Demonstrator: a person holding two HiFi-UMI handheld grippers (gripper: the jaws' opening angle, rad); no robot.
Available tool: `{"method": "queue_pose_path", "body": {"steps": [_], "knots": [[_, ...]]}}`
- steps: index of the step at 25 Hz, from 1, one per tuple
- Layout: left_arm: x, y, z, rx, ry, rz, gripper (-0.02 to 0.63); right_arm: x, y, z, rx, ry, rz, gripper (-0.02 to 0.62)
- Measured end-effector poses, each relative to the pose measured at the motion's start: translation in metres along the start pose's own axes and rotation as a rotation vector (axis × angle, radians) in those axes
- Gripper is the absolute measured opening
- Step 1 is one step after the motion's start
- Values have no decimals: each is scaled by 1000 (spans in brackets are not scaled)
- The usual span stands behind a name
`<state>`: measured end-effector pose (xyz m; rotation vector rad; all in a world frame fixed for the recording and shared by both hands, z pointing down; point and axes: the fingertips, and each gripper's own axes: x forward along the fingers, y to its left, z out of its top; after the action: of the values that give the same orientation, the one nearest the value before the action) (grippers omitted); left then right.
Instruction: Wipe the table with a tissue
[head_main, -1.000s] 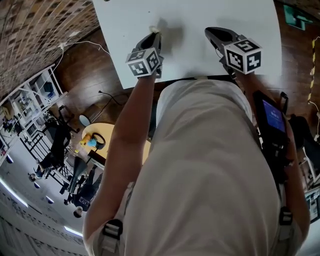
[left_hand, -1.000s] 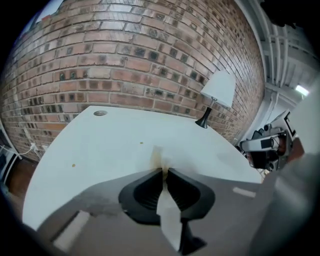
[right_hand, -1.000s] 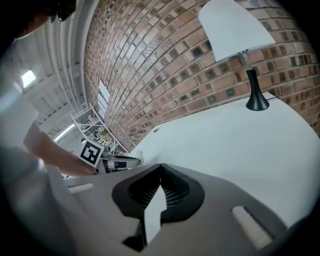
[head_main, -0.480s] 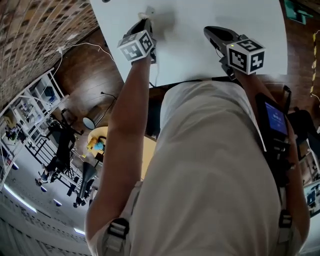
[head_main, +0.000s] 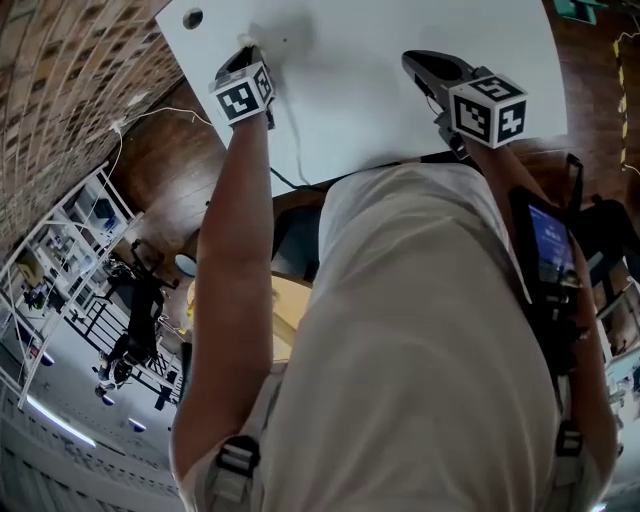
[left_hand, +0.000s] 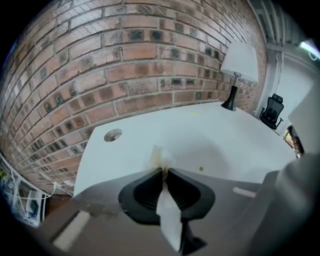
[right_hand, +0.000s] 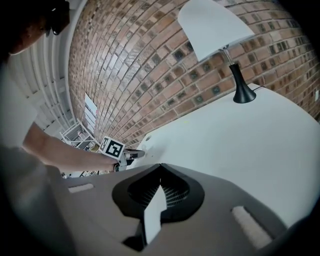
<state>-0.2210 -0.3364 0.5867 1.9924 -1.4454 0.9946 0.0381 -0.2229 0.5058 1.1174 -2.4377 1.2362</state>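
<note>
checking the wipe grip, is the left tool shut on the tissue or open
Shut on the tissue: the left gripper view shows the left tool with its jaws together, the crumpled tissue pinched at their tips.

Pale beige short-sleeved shirt (head_main: 430, 330), with dark straps (head_main: 568, 455) and buckles (head_main: 228, 458) at the shoulders. The left gripper (head_main: 245, 44) and right gripper (head_main: 412, 62) are dark grey with black jaws. Each bears a white cube (head_main: 487, 108) of black square markers.

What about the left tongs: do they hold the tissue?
Yes, the left tongs are shut on the crumpled tissue, which sticks out past their tips.
</note>
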Motion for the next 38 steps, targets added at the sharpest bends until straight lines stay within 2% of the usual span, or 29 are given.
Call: {"method": "queue_pose_path", "body": {"steps": [4,6,9,14,21,24,27,30,34,38], "knots": [[11,-20,-2,115,5,-87,40,-6,-7,3,16,-7,-12,9],[13,-31,1,162,4,-97,40,-8,-9,4,36,-14,-10,9],[14,-37,5,188,-3,-94,38,-10,-9,5,51,-23,-4,9],[13,-67,5,285,-9,-158,37,-12,-14,6,62,-31,-4,9],[7,-115,-5,308,-17,-224,35,-15,-17,10,61,-45,-9,9],[0,-150,-15,310,-2,-301,35,-15,-17,11,60,-50,-10,9],[-8,-176,-20,231,22,-416,35,-15,-13,15,50,-60,5,9],[-21,-192,-17,108,-26,-499,35,-15,-12,16,40,-64,10,9],[-36,-181,-18,3,-83,-472,37,-15,-11,15,34,-55,6,9],[-49,-136,-35,-95,-96,-388,37,-11,-4,10,17,-36,18,9]]}}
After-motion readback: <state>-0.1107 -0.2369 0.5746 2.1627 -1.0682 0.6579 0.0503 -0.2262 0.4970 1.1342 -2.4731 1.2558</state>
